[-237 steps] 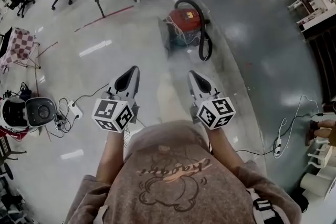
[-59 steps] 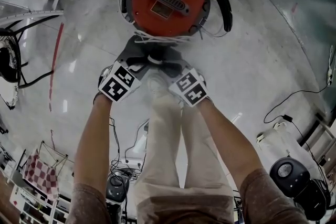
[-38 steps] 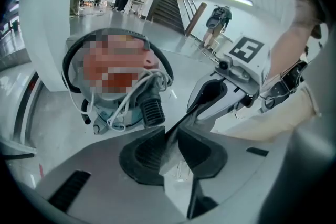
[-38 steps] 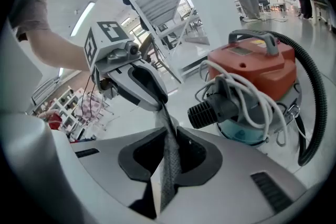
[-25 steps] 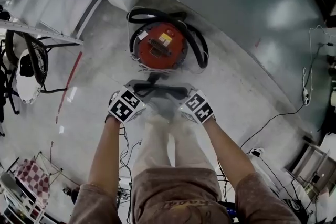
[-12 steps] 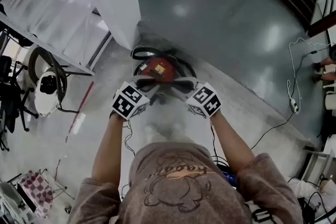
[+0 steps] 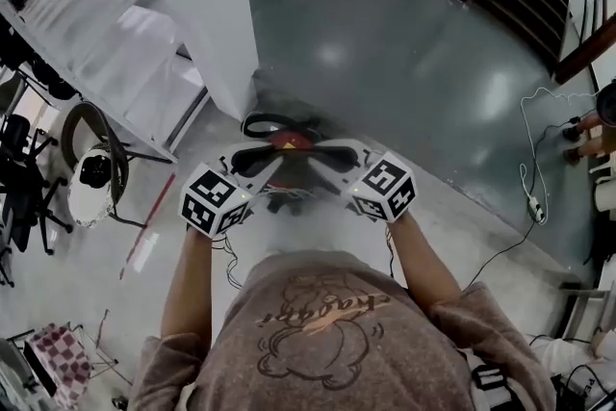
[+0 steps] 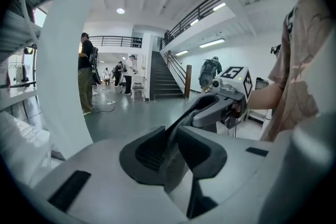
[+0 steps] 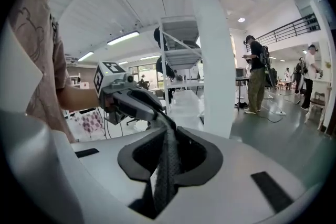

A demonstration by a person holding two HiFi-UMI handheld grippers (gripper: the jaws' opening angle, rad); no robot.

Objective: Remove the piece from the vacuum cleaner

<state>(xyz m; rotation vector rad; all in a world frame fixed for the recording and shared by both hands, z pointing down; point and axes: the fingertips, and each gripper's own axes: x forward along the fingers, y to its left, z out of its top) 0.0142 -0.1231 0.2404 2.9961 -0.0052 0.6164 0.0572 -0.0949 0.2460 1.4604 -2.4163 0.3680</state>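
The red vacuum cleaner (image 7: 289,141) stands on the floor beside a white pillar, with its black hose (image 7: 262,122) curled around it. It is mostly hidden under my grippers. A dark grey woven strip (image 8: 185,122) runs between the two grippers, well above the vacuum. My left gripper (image 7: 262,159) is shut on one end and my right gripper (image 7: 322,157) on the other, tips pointing at each other. In the right gripper view the strip (image 9: 164,123) leaves my jaws and reaches the left gripper (image 9: 149,106). The left gripper view shows the right gripper (image 8: 206,105) at the strip's far end.
A white pillar (image 7: 197,5) rises just behind the vacuum, with white shelving (image 7: 106,43) to its left. A chair (image 7: 91,170) stands at the left. Cables (image 7: 527,192) trail over the floor at the right. People (image 8: 85,73) stand further off, near a staircase (image 8: 164,81).
Both grippers have risen with the strip held between them and drawn slightly apart. The vacuum now looks smaller and farther below, largely covered by the jaws.
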